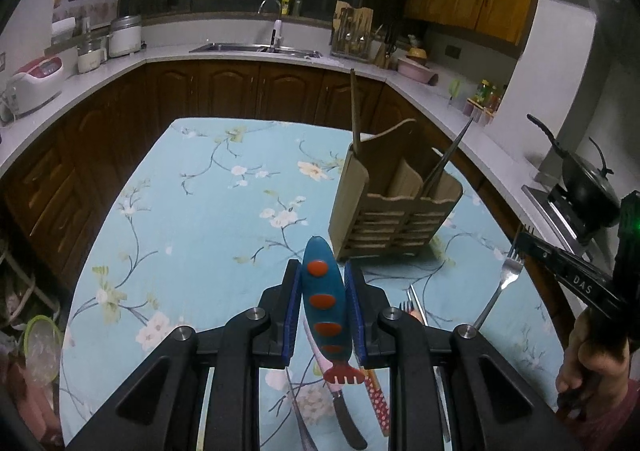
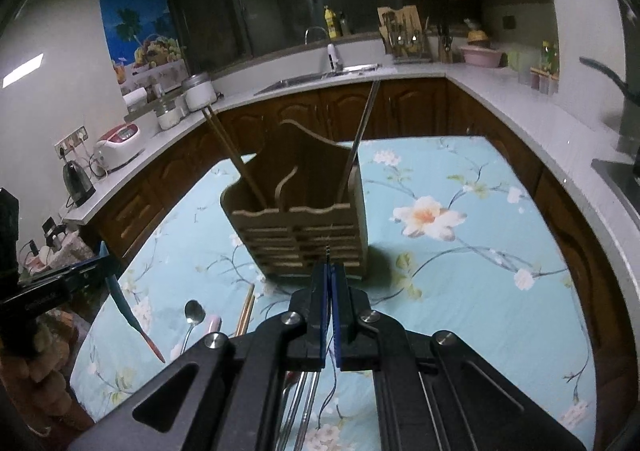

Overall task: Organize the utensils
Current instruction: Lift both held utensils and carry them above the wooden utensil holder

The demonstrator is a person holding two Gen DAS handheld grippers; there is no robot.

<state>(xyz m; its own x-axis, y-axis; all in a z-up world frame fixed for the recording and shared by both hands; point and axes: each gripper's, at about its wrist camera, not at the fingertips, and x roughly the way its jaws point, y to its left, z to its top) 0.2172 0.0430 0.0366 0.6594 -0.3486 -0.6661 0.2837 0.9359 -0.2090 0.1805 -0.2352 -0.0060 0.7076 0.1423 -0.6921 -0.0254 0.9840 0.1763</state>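
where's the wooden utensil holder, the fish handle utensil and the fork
wooden utensil holder (image 2: 304,235), right wrist view, slatted front wall
fish handle utensil (image 1: 322,303), left wrist view, blue handle between the pads
fork (image 1: 510,271), left wrist view, base of tines

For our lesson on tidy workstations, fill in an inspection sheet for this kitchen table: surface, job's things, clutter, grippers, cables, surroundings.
Surface: cloth, blue floral, lying flat.
Job's things: caddy upright, chopsticks in its left slot, metal sticks in its right; spoon, knife and more cutlery loose on the cloth.
Clutter: nothing seen.
Grippers: left gripper shut on fish tool; right gripper shut on fork.
Cables: cords by the kettle on the counter.
Surroundings: sink, wok.
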